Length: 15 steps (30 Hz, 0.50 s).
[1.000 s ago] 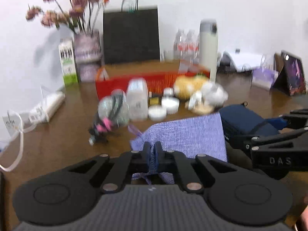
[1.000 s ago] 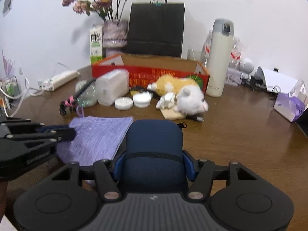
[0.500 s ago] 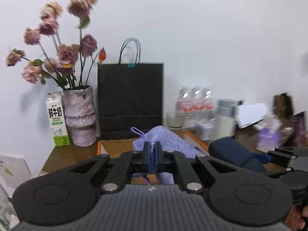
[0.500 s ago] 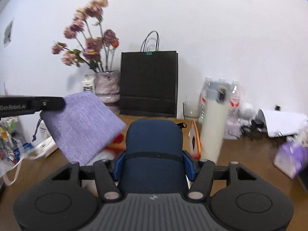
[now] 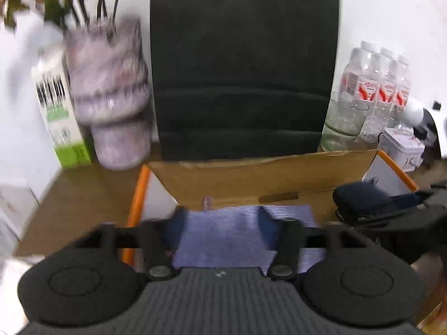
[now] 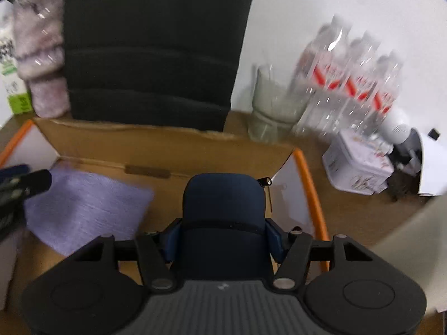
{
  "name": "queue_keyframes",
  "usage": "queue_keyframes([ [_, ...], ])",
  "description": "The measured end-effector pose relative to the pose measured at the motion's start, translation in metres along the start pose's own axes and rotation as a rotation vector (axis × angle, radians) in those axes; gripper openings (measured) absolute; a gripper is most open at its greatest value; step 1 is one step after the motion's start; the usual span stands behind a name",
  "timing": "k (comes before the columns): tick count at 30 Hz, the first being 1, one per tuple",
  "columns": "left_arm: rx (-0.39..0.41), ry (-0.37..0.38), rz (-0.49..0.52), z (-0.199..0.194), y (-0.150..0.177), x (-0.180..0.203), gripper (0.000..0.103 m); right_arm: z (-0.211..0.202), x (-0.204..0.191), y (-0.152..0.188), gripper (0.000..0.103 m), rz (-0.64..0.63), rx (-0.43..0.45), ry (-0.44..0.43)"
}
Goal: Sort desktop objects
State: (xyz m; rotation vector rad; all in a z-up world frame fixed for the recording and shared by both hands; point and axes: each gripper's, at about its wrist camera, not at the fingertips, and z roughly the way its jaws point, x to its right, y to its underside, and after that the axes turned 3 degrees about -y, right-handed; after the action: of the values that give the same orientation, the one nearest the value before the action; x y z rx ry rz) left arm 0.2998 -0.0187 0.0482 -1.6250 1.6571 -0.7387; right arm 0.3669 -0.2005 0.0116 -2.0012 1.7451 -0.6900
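My left gripper [image 5: 222, 215] hovers over an open cardboard box [image 5: 251, 164] with orange-edged flaps. Its jaws are opening and stand wide apart, and the purple woven pouch [image 5: 240, 237] lies loose between and under them, no pad pressing on it. In the right wrist view the pouch [image 6: 83, 206] sits at the left of the box [image 6: 167, 139]. My right gripper [image 6: 223, 226] holds a navy zip case [image 6: 223, 195] over the right half of the box. Its pads still touch the case's sides while its jaws begin opening. The case [image 5: 360, 198] also shows at the left wrist view's right edge.
A tall black paper bag [image 5: 243, 69] stands right behind the box. A mottled vase [image 5: 111, 97] and a milk carton [image 5: 58, 117] are at the back left. A glass [image 5: 343, 122], water bottles [image 5: 377, 89] and a white tin [image 5: 402, 148] crowd the back right.
Both grippers carried their loads from the front of the table up and over to the box at the back. The left jaws went from shut on the pouch to wide apart.
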Motion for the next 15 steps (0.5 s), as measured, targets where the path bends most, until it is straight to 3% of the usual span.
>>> queue_keyframes([
  [1,0.014,-0.017,0.014,-0.003,0.001,-0.001,0.076,0.003,0.000,0.000,0.065,-0.008,0.009,-0.005],
  [4,0.002,-0.012,0.017,-0.011,0.002,-0.007,0.077,-0.002,-0.001,0.005,0.074,-0.016,0.062,0.020],
  [6,-0.011,-0.031,0.004,-0.018,-0.001,-0.012,0.078,-0.011,-0.002,0.006,0.085,-0.030,0.076,0.018],
  [10,-0.037,-0.061,-0.001,-0.048,-0.007,-0.016,0.092,-0.047,-0.002,0.011,0.085,-0.057,0.129,0.025],
  [12,-0.075,-0.107,0.015,-0.069,-0.001,-0.013,0.093,-0.077,0.001,0.021,0.085,-0.055,0.175,-0.002],
  [15,-0.011,-0.099,-0.005,-0.128,0.030,-0.006,0.094,-0.125,0.013,0.058,0.087,-0.028,0.251,-0.092],
])
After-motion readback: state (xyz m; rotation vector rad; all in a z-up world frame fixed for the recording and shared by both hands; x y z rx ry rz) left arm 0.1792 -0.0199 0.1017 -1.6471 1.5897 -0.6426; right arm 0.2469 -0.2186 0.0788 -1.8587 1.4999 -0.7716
